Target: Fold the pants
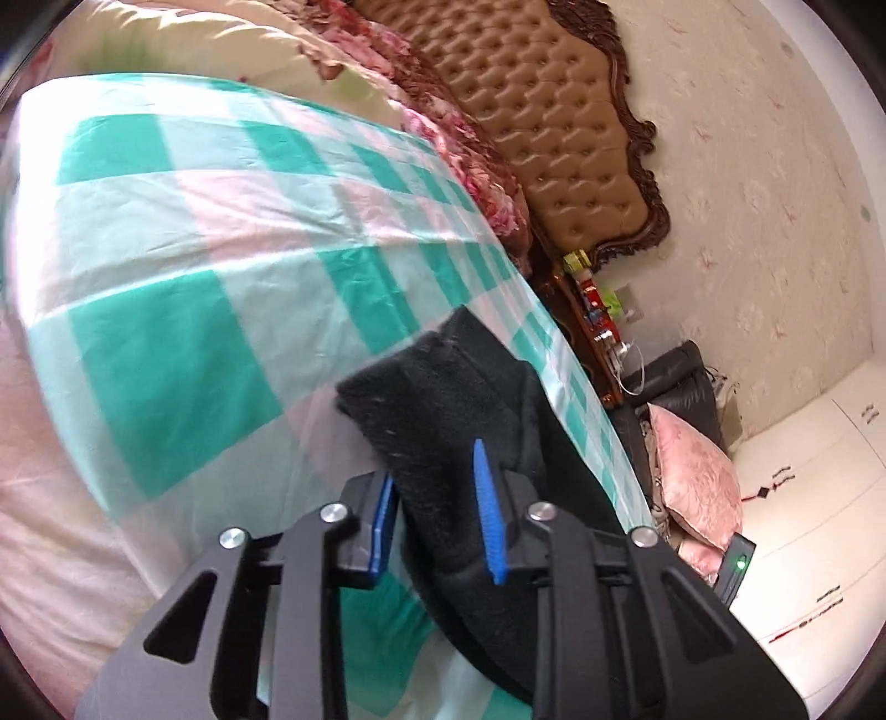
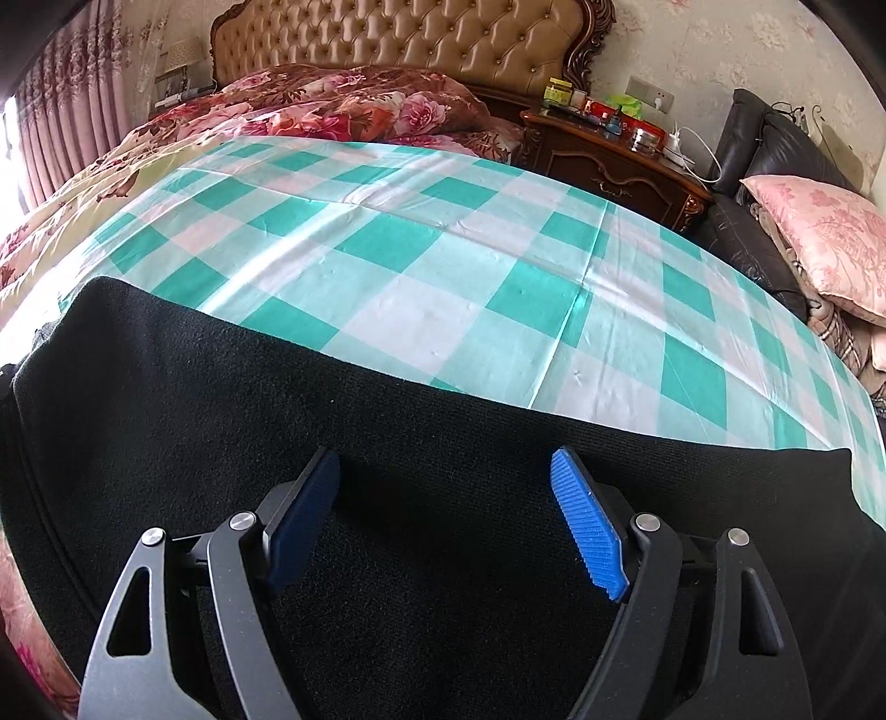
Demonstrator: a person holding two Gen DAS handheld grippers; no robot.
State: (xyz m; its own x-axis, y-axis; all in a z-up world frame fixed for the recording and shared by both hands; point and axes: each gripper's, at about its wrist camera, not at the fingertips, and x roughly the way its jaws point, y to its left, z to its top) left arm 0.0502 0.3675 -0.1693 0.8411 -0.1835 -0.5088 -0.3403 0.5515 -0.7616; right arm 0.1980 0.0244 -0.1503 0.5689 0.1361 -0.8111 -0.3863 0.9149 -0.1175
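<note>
left tool clenched on black pants edge | right tool released above pants; nightstand clear only here

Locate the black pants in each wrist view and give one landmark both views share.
Left wrist view: black pants at lower centre, a bunched end lying between the jaws.
Right wrist view: the pants fill the lower half, spread flat.
Shared landmark: the tufted tan headboard.
</note>
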